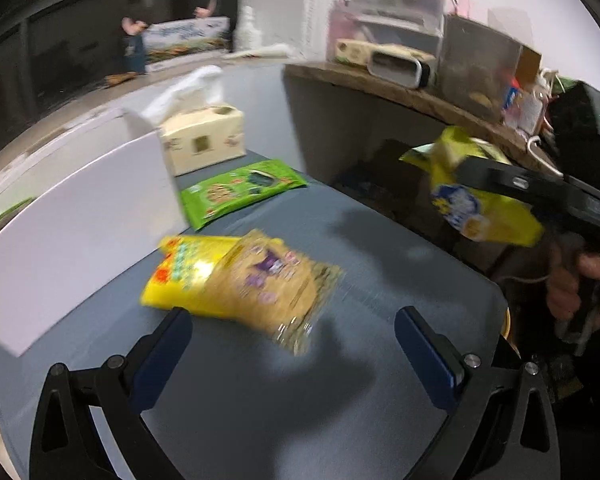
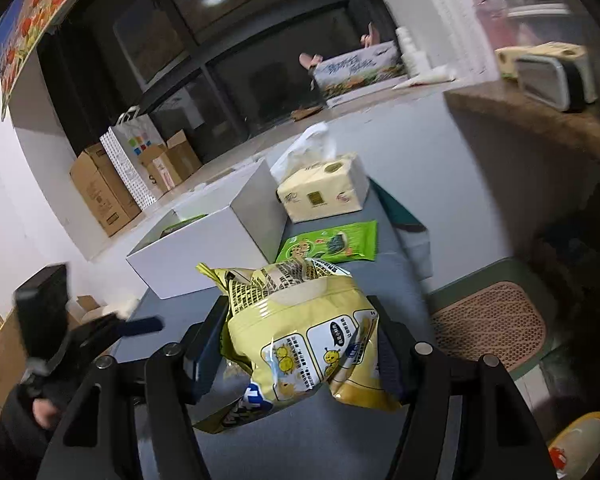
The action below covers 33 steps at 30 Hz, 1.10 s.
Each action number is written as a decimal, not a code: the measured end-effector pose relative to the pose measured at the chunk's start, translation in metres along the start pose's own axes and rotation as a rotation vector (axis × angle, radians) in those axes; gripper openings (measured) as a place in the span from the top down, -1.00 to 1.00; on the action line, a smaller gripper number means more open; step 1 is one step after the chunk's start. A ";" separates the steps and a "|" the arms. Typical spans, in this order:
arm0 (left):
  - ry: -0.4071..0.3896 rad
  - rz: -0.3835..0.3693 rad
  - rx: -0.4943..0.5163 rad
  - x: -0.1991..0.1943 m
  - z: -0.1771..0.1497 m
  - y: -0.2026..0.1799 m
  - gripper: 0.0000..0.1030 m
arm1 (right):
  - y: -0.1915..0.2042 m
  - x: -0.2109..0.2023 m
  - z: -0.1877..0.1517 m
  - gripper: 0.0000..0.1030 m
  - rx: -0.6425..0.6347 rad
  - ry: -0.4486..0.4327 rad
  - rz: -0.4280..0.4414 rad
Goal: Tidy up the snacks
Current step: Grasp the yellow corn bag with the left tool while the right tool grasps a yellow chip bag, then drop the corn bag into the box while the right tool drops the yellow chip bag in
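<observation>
Two snack packs are noted just ahead of the left gripper (image 1: pixel 292 344), whose jaws are spread wide and empty: a bright yellow pack (image 1: pixel 184 276) and a tan pouch (image 1: pixel 276 284) overlapping it, long axes lying crosswise. A pale yellow bag (image 2: pixel 300 340) is pinched in the right gripper (image 2: pixel 300 360) and held above the table (image 1: pixel 380 248). The white box (image 2: pixel 204 256) lies ahead-left of that claw; a green packet (image 2: pixel 332 242) sits beyond.
</observation>
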State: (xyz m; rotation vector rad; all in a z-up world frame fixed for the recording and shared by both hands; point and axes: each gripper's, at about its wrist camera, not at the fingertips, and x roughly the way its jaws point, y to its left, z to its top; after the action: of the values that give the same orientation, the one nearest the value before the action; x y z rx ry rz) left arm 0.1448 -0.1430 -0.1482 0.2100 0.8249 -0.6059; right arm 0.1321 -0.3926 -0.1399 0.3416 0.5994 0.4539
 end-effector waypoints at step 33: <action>0.011 0.154 -0.154 0.012 0.016 0.007 -0.53 | -0.001 -0.013 -0.008 -0.35 -0.005 -0.001 0.032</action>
State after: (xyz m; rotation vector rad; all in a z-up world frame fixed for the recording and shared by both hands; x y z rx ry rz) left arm 0.1653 -0.1494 -0.1470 0.1353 0.8536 -0.3953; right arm 0.1177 -0.3991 -0.1408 0.3473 0.5927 0.4857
